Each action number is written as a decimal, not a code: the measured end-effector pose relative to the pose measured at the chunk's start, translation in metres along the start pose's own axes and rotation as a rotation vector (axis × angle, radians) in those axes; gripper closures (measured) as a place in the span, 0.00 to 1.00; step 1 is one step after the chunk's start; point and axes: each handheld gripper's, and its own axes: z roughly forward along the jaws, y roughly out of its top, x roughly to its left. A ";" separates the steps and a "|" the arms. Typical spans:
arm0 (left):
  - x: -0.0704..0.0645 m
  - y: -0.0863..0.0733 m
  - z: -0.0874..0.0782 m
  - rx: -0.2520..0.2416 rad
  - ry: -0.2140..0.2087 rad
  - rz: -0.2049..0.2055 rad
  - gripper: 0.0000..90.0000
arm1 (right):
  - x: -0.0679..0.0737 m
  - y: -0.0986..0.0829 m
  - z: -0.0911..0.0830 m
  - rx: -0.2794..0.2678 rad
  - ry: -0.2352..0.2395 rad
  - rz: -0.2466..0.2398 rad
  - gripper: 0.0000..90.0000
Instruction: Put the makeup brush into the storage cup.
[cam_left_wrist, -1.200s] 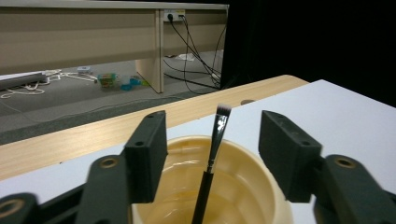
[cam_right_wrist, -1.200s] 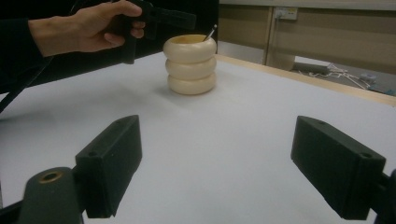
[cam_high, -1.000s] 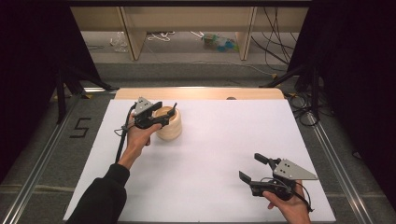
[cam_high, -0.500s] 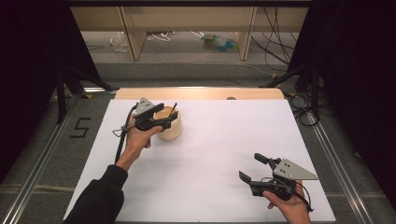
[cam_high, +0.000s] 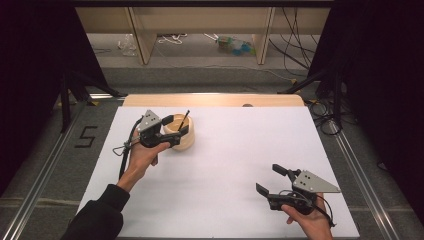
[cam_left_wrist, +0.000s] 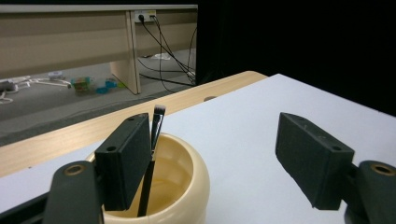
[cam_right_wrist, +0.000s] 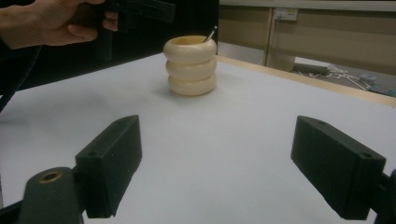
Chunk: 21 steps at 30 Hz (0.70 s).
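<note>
white table top (cam_high: 225, 165) with wooden far edge (cam_high: 215, 100), grey floor (cam_high: 200, 75), loose cables (cam_high: 295, 30), black curtains (cam_high: 380, 75) at both sides

Landmark: ringed holder (cam_high: 181, 134), on the table (cam_high: 235, 165), toward its far left
Brush (cam_high: 183, 121): inside the holder, upright, leaning on the rim; tip above the rim
Left gripper (cam_high: 176, 134): directly over the holder, jaws apart; brush just beside one jaw
Right gripper (cam_high: 273, 181): well apart from the holder, nearer and to its right; jaws apart over bare table
</note>
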 end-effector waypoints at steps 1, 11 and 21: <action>-0.002 -0.001 -0.001 0.001 -0.006 -0.003 0.30 | 0.000 0.000 0.000 0.000 0.000 0.000 0.19; -0.022 -0.005 -0.013 -0.005 -0.052 0.047 0.29 | 0.001 0.000 0.000 -0.008 0.002 0.002 0.19; -0.039 -0.008 -0.021 0.012 -0.096 0.067 0.26 | 0.001 0.001 -0.001 0.003 0.002 -0.002 0.19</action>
